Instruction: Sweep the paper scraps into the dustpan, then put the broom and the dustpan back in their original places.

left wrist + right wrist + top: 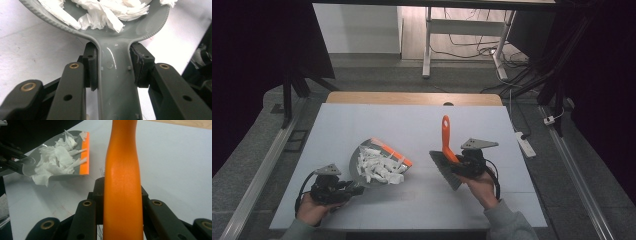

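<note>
A grey dustpan (362,161) with an orange lip (393,152) sits left of the table's middle, loaded with torn white paper (379,167). My left gripper (347,190) is shut on the dustpan's grey handle (116,82), both pads pressing its sides, with paper scraps (100,15) in the pan just ahead. To the right, my right gripper (458,165) is shut on the orange handle (446,137) of a hand brush, whose grey bristle head (446,171) hangs toward me. The brush handle (122,185) rises between the right jaws, with the dustpan (60,157) off to the left.
The work surface is a white table (412,125) with a wooden strip along its far edge. A white power strip (526,144) lies on the floor to the right. Desk legs and cables stand beyond the table.
</note>
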The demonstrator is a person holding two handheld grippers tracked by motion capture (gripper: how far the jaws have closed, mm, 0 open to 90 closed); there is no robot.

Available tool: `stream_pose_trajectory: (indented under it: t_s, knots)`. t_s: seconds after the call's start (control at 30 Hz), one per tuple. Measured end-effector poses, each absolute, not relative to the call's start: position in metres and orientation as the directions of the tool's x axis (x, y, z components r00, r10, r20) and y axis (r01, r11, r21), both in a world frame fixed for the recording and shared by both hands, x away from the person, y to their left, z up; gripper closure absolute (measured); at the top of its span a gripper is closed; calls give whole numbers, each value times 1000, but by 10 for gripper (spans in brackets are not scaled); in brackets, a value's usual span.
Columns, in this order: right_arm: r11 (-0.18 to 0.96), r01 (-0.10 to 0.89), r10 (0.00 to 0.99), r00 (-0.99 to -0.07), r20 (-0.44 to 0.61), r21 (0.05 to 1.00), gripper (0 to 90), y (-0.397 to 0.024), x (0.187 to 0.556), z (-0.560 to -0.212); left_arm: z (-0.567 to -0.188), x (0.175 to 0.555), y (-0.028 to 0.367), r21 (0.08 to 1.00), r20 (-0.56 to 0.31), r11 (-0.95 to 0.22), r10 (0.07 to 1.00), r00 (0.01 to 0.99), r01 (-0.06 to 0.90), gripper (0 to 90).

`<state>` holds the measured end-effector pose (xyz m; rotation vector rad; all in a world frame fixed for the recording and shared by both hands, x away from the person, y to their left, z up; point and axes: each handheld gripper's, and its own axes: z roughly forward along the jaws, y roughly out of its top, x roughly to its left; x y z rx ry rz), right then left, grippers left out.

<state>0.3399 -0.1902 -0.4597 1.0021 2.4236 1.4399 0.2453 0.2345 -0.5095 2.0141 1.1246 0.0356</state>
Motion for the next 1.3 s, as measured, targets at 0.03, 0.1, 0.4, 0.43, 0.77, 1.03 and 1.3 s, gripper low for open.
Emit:
stream_pose_trajectory:
  t_s: [0.03, 0.1, 0.4, 0.43, 0.77, 1.03, 1.3]
  knots:
    - [309, 469, 612, -764, 204, 828, 716, -193, 340, -460, -509, 245, 234, 660, -339, -269, 726, 598, 701, 611]
    - [303, 470, 617, -760, 205, 829, 716, -198, 339, -459, -509, 246, 235, 663, -340, -262, 729, 594, 702, 611]
    - [297, 462, 630, -753, 192, 836, 715, -215, 336, -459, -509, 243, 239, 669, -345, -207, 765, 544, 714, 611]
    - [294, 465, 631, -751, 196, 835, 716, -216, 335, -459, -510, 243, 239, 669, -344, -202, 769, 539, 715, 611]
    - [283, 462, 642, -742, 192, 840, 715, -231, 332, -462, -511, 246, 236, 667, -349, -150, 803, 483, 730, 611]
    - [268, 472, 650, -732, 204, 840, 716, -242, 328, -466, -513, 248, 232, 669, -363, -76, 835, 414, 740, 611]
    - [223, 516, 645, -714, 272, 827, 715, -253, 321, -474, -513, 245, 229, 678, -363, -18, 861, 356, 734, 610]
